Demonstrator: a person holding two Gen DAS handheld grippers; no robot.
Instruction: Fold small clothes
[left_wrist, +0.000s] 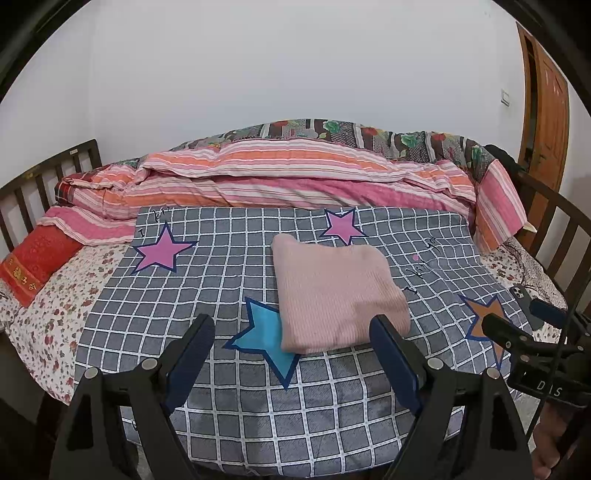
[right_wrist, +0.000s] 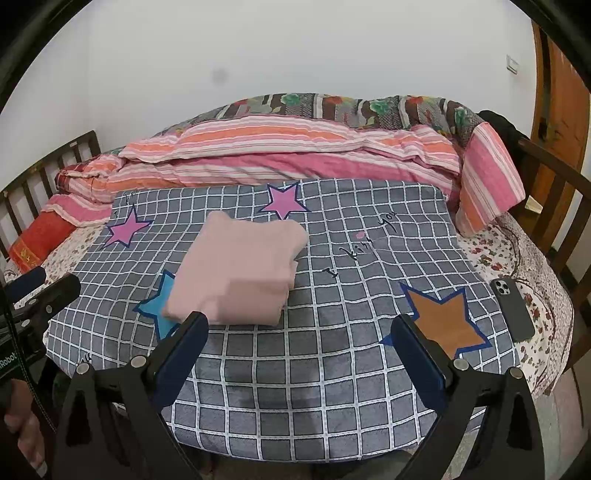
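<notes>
A pink knitted garment (left_wrist: 338, 291) lies folded into a thick rectangle on the grey checked blanket (left_wrist: 229, 284), partly over a blue star. In the right wrist view the same folded garment (right_wrist: 240, 269) sits left of centre on the blanket (right_wrist: 332, 295). My left gripper (left_wrist: 291, 325) hovers open just short of the garment's near edge, nothing between its fingers. My right gripper (right_wrist: 299, 323) is open too, held over bare blanket to the right of the garment, holding nothing. Each gripper shows at the edge of the other's view.
A rolled pink and orange striped quilt (left_wrist: 295, 177) lies along the far side of the bed. A dark phone (right_wrist: 511, 308) rests on the flowered sheet at the right. Wooden rails (right_wrist: 554, 177) frame the bed; a red pillow (left_wrist: 35, 262) is at the left.
</notes>
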